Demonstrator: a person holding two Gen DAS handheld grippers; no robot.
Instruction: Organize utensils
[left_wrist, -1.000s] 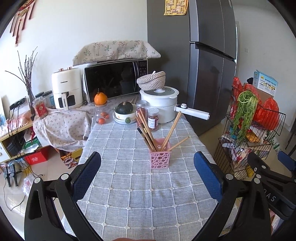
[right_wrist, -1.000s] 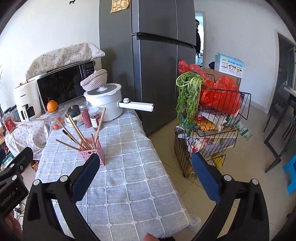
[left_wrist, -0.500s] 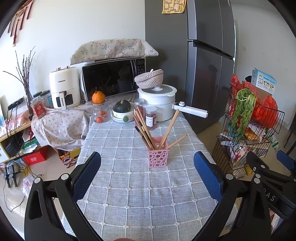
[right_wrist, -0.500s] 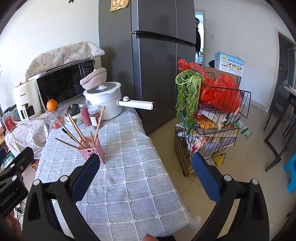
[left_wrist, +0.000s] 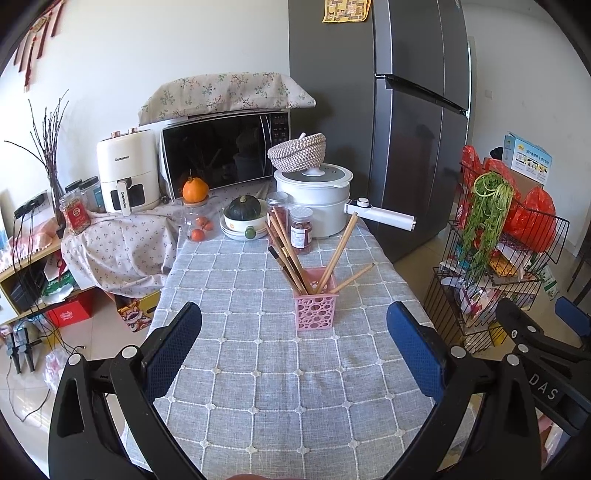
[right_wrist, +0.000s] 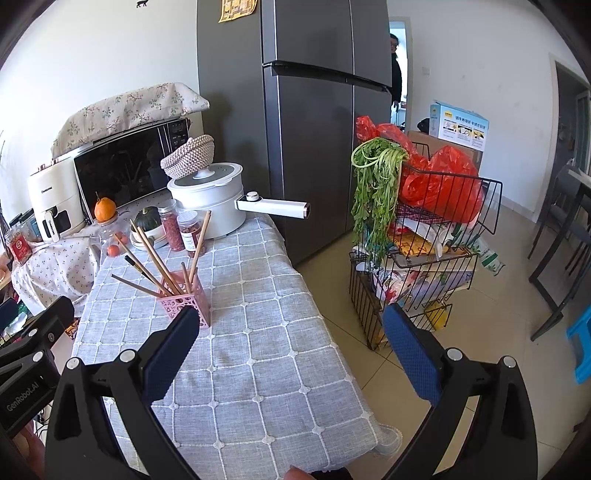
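Both grippers, left gripper (left_wrist: 294, 328) and right gripper (right_wrist: 291, 330), spread wide, empty; pink chopstick holder (left_wrist: 315, 308) ahead between left fingers (left_wrist: 173, 347); "CHANGHONG" on air fryer (left_wrist: 127, 170) beyond.

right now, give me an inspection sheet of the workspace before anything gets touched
surface: table under a grey checked tablecloth, near half bare.
job's things: chopsticks stand fanned out in a pink holder mid-table.
clutter: white pot, two spice jars, squash in a bowl, orange on a glass jar, all at the far end.
grippers: left gripper and right gripper both open, empty, short of the holder.
cables: black leads hang at far left, off the table.
surroundings: fridge, microwave, wire rack with greens.
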